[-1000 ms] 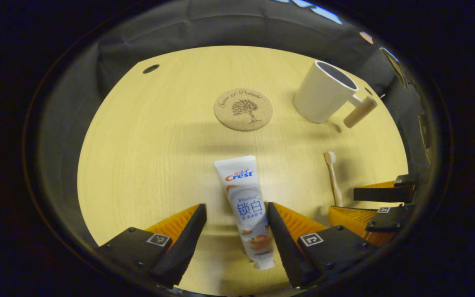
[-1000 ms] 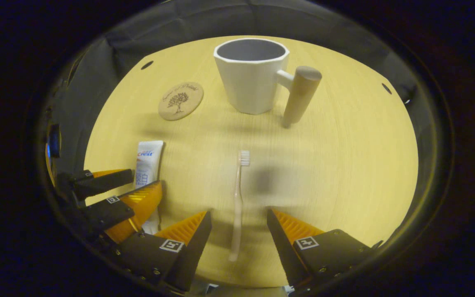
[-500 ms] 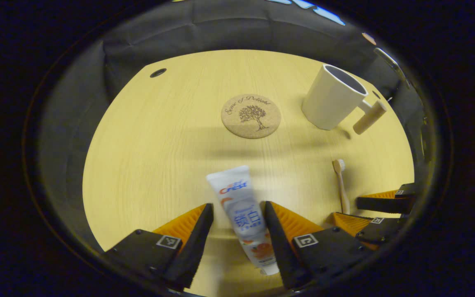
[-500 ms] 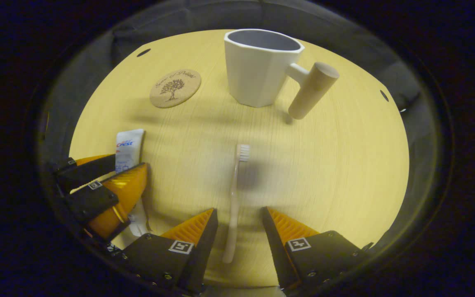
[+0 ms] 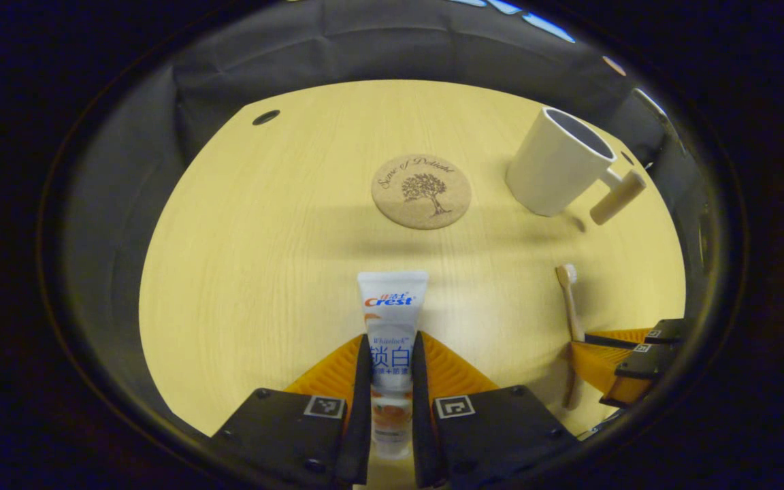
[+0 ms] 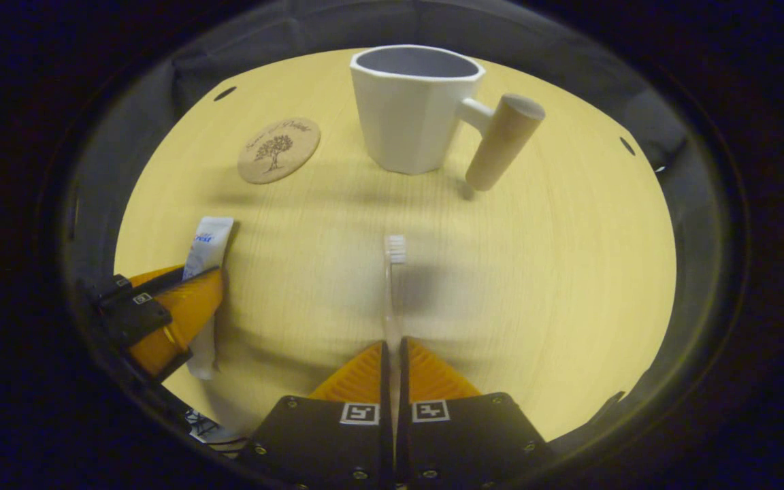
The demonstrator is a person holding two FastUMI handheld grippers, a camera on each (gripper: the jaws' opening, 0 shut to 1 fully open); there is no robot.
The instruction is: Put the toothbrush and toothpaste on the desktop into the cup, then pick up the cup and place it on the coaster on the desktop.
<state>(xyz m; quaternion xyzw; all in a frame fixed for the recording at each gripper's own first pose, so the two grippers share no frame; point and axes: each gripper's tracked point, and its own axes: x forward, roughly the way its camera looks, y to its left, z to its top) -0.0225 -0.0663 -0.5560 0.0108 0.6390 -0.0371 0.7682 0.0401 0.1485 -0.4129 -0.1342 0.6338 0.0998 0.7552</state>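
Left gripper (image 5: 390, 350): in the left gripper view its two fingers are closed on the white printed toothpaste tube (image 5: 392, 320), one finger pressing each long side; the tube's flat crimped end points away toward the far side and its cap end lies near, between the finger bases.
Toothpaste tube, other angle: in the right gripper view it lies at the near left, pinched by the left gripper (image 6: 184, 299), with its lower end showing below the fingers.
Right gripper (image 6: 392, 357): in the right gripper view its fingers are pressed together on the handle of the slim pale toothbrush (image 6: 390, 286); the bristled head points away toward the cup.
Toothbrush, other angle: in the left gripper view it lies at the near right, head far, with the right gripper (image 5: 610, 347) closed across its handle.
Desktop (image 5: 263, 238): pale yellow wood-grain surface carrying everything; a small dark hole sits near its far left corner.
Coaster (image 5: 421, 191): round cork disc with a printed tree, lying flat past the toothpaste, well apart from both grippers and left of the cup.
Cup (image 6: 414, 109): white faceted mug with a light wooden peg handle sticking out to its right, standing upright at the far side straight beyond the toothbrush; nothing can be seen inside it.
Cup, other angle: at the far right in the left gripper view, apart from the coaster.
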